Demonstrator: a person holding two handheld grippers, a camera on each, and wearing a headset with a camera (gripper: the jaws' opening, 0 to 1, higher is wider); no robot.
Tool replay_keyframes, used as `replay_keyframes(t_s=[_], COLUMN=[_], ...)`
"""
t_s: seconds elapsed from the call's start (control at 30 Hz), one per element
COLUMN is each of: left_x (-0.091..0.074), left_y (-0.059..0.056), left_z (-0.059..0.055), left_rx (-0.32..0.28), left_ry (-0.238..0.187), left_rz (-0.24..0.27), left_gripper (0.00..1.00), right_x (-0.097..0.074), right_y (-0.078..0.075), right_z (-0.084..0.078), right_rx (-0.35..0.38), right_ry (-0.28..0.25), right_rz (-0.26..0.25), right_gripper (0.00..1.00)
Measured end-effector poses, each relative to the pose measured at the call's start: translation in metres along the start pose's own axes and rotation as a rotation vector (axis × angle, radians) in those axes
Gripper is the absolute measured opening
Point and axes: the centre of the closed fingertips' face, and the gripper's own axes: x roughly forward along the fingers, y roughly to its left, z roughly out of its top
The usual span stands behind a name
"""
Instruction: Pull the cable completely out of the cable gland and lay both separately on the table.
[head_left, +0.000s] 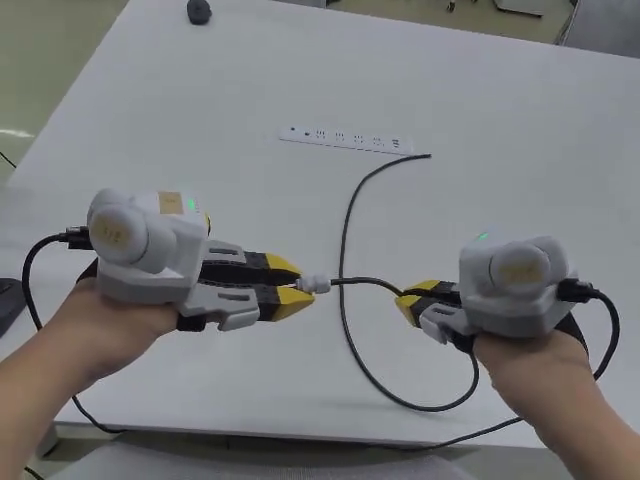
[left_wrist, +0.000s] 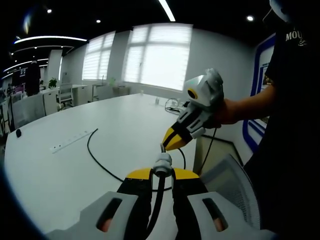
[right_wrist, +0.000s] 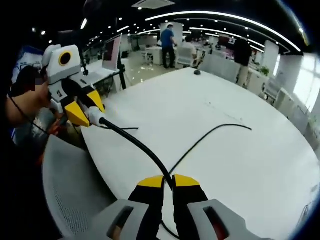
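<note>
At lower centre of the head view, the cable gland (head_left: 316, 285) is clamped in the left gripper's (head_left: 297, 284) jaws. The cable (head_left: 344, 222) is pinched in the right gripper's (head_left: 407, 299) jaws near it. If gripped weakly, the cable could slip and stay threaded.

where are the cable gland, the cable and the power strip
cable gland (head_left: 313, 285), head view, middle of its white body
cable (head_left: 342, 235), head view, black stretch of its upper curve
power strip (head_left: 345, 140), head view, middle of its top face
</note>
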Motion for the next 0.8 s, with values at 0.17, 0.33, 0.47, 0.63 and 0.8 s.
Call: replay_keyframes(t_s=[0.17, 0.33, 0.47, 0.63, 0.8], left_x=[-0.001, -0.004, -0.003, -0.003, -0.001], left_y=[0.002, 0.004, 0.003, 0.001, -0.003], left_z=[0.001, -0.001, -0.003, -0.004, -0.006], left_rx=[-0.003, -0.004, 0.006, 0.013, 0.022], left_ry=[-0.001, -0.001, 0.008, 0.013, 0.028], left_rz=[0.008, 0.02, 0.016, 0.011, 0.003], left_gripper=[0.15, 0.15, 0.15, 0.15, 0.15], right_x=[-0.006, -0.014, -0.022, -0.022, -0.011], right_y=[0.0, 0.007, 0.019, 0.042, 0.07], right_z=[0.005, 0.015, 0.032, 0.05, 0.056], right_rx=[-0.069, -0.122, -0.183, -0.425, -0.629], right_ry=[-0.022, -0.059, -0.114, -0.096, -0.07], right_rz=[-0.013, -0.003, 0.013, 0.005, 0.003], right_gripper=[0.02, 0.08, 0.13, 0.15, 0.12])
